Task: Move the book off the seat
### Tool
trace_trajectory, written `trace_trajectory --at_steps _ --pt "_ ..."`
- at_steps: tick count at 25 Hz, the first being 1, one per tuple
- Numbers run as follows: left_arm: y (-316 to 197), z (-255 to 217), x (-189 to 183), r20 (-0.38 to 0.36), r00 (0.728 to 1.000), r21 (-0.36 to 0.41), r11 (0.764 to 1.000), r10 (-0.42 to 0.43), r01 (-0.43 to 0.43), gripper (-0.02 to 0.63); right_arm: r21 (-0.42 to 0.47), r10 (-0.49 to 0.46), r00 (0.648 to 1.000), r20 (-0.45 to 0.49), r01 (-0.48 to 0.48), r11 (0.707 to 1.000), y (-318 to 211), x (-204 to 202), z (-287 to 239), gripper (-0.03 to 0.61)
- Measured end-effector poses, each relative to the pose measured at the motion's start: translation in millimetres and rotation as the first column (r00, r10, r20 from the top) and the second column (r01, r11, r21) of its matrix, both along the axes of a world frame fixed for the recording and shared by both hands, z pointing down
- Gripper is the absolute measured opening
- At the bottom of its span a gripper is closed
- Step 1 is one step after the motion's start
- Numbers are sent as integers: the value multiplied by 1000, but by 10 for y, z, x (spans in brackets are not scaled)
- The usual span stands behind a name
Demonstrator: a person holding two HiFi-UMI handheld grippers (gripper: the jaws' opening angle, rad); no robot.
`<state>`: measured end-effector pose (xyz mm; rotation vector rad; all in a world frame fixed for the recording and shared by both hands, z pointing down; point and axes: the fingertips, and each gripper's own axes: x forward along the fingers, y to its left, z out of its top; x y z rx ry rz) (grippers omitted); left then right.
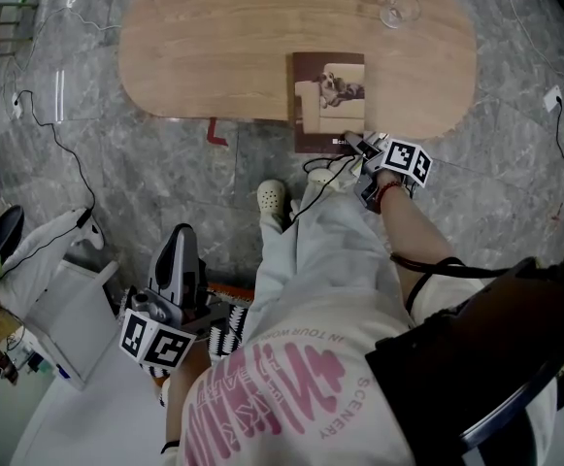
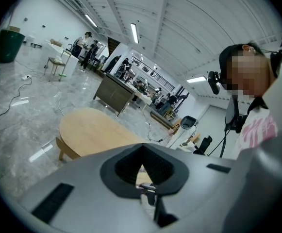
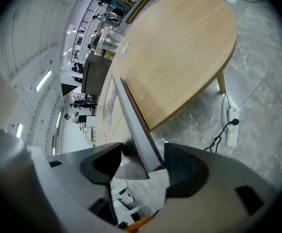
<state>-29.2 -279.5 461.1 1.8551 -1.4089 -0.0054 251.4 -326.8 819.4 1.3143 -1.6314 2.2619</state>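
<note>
A brown book [image 1: 328, 100] with a dog photo on its cover lies on the near edge of the oval wooden table [image 1: 214, 47], its near end hanging over the rim. My right gripper [image 1: 359, 147] is at the book's near right corner. In the right gripper view the book [image 3: 131, 115] runs edge-on between the jaws of the right gripper [image 3: 143, 164], which stand open with a small gap on each side. My left gripper [image 1: 179, 236] hangs low at my left side, far from the book. The left gripper [image 2: 143, 171] looks shut and empty, pointing towards the table [image 2: 92, 130].
A wine glass [image 1: 398, 10] stands at the table's far right. Black cables [image 1: 68, 163] trail over the grey marble floor, and a power strip [image 3: 232, 130] lies beside a table leg. A white box-like seat [image 1: 68, 318] sits at my lower left. My shoe [image 1: 272, 197] is near the table.
</note>
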Motion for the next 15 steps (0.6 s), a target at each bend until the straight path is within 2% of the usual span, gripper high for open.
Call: trace_trajectory --at_steps 4,11,15 --pt "14 11 -24 -3 1000 1 1000 4 -4 8 -16 -12 998 -60 11 1000 -12 25 40 272" --pt "-10 -16 -12 -12 999 25 999 40 -40 8 -37 -91 984 -155 86 996 -37 68 58 284" --pt "6 -27 -52 -10 999 31 999 43 -42 8 -52 -134 951 -278 124 991 -32 142 65 321"
